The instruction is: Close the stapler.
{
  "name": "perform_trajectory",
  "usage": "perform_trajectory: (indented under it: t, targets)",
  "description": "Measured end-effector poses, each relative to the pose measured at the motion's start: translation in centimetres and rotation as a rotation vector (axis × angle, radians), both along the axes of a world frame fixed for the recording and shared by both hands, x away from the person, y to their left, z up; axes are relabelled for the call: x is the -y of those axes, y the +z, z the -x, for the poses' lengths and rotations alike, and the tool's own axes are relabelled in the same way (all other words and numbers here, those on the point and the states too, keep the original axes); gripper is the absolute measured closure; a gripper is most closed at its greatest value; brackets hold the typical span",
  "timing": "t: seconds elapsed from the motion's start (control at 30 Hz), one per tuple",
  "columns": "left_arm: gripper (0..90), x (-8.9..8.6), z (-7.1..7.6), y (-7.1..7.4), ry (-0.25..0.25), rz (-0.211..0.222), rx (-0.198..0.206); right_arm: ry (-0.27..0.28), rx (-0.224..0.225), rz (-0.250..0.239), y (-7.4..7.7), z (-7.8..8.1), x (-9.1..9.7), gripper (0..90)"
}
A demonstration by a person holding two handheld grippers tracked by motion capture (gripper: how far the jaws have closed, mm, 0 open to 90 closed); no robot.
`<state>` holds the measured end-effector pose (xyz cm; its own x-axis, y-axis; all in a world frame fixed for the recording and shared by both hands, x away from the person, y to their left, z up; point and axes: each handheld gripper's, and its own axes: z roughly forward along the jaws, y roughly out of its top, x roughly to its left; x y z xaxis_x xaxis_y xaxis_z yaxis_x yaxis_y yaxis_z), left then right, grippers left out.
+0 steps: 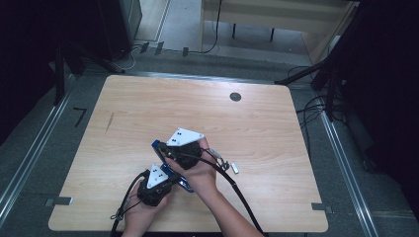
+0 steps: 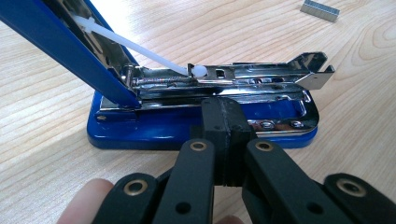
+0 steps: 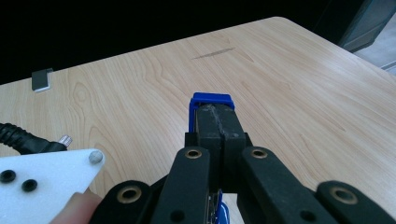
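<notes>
Partly hidden: stapler [image 3: 211, 101] behind right hand-held gripper [image 3: 220, 128].

I am looking down on a pale wooden table [image 1: 148, 103] sitting on grey flooring [image 1: 29, 148], with a small dark round cap [image 1: 235, 97] near its far edge. Beyond the table a light wooden bench [image 1: 276, 15] is standing, black cables [image 1: 212, 34] trailing beside it. Darkness is surrounding both sides.
</notes>
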<state>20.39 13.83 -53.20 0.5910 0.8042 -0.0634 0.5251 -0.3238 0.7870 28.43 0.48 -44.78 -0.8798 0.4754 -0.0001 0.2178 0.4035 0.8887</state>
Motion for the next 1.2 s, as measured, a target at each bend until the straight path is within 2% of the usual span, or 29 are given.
perform_trajectory:
  t: [0.23, 0.33, 0.47, 1.0, 1.2]
  targets:
    - [90.0, 0.0, 0.0, 0.0, -0.002, -0.001, 0.0, 0.002, -0.009, 0.004, -0.3, -0.3, -0.4, 90.0]
    - [90.0, 0.0, 0.0, 0.0, -0.002, -0.001, 0.0, 0.003, -0.008, 0.023, -0.4, -0.4, -0.7, 90.0]
    - [90.0, 0.0, 0.0, 0.0, -0.002, -0.002, 0.0, 0.014, -0.026, 0.056, -1.2, -0.7, -1.0, 90.0]
    - [90.0, 0.0, 0.0, 0.0, -0.003, -0.002, -0.003, 0.039, -0.096, 0.068, -2.9, -1.8, -1.6, 90.0]
    - [90.0, 0.0, 0.0, 0.0, -0.003, -0.003, -0.003, 0.045, -0.116, 0.109, -3.8, -2.0, -1.9, 90.0]
